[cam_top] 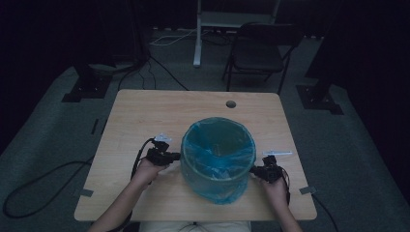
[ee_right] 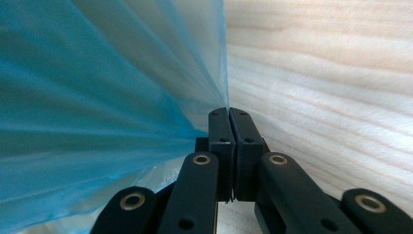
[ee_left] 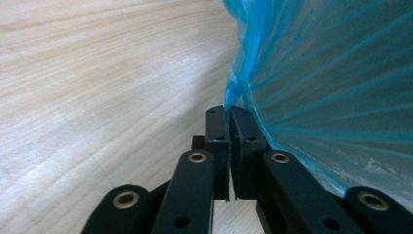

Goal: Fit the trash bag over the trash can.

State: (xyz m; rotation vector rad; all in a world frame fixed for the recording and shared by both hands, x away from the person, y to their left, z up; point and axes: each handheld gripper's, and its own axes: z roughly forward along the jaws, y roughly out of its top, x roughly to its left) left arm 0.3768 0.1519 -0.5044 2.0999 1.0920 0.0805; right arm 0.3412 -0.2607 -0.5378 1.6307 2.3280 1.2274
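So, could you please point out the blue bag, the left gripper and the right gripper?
blue bag (cam_top: 217,162): high view, its front side over the bin.
left gripper (ee_left: 229,111): left gripper view, between its shut tips.
right gripper (ee_right: 229,112): right gripper view, between its shut tips.

Both forearms enter from the bottom of the high view and angle inward. The left hand (cam_top: 145,170) sits at lower left of centre, holding the left tool (cam_top: 175,156) level with its tip pointing toward the middle of the frame. The right hand (cam_top: 276,187) sits at lower right, holding the right tool (cam_top: 253,170) pointing back toward the middle. In the left tool's own view its black jaws meet at the tips, pinching a fold of blue plastic bag (ee_left: 331,87). The right tool's jaws are likewise pressed together on the bag's film.
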